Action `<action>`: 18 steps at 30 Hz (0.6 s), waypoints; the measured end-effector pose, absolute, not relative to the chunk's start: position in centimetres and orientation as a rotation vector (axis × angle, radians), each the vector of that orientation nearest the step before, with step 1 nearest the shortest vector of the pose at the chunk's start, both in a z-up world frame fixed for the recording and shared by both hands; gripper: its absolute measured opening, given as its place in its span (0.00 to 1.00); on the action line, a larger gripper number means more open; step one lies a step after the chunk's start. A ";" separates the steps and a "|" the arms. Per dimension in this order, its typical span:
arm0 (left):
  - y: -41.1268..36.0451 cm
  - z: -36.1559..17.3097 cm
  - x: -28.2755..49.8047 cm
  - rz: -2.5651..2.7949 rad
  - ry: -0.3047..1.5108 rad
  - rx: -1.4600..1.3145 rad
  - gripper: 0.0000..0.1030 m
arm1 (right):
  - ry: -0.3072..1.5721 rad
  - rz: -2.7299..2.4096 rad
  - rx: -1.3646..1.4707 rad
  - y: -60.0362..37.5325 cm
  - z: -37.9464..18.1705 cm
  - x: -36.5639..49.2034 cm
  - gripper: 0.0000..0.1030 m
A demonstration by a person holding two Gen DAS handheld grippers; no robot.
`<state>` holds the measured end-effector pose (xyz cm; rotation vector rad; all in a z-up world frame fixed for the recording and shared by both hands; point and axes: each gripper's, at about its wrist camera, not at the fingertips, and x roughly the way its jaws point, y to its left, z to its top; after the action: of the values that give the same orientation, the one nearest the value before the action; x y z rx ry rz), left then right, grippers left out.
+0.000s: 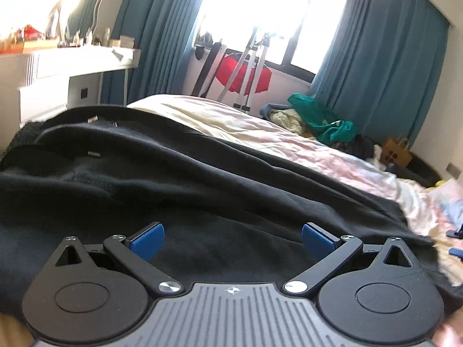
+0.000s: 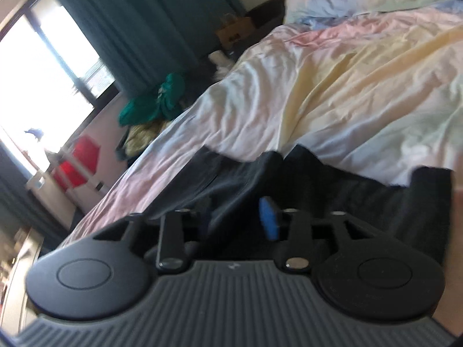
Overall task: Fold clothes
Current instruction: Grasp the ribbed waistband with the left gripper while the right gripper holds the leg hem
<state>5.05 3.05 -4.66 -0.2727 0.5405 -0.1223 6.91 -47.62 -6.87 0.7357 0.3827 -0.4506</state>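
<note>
1. While the black garment [image 1: 179, 179] lies spread on the bed [image 1: 260, 133], the left gripper [image 1: 233, 241] hovers over it with jaws wide apart, holding nothing.
2. Black cloth sits between the half-open jaws of the right gripper [image 2: 237, 221]; I cannot tell if the pads press it.
3. A good fold, I think, needs each gripper to pinch an edge, lift together, and lay it flat.
4. From the left wrist view, the garment's long side runs from lower right up toward the white dresser [image 1: 72, 69].
</note>
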 end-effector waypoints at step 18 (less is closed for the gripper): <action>5.1 -3.7 -1.4 -0.022 0.688 -0.265 1.00 | 0.399 -0.415 0.855 -46.7 -5.4 -0.3 0.79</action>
<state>-1.37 5.11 -3.72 -0.2653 0.6880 -0.0223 -0.34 -46.72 -5.40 0.8555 0.3993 -0.4153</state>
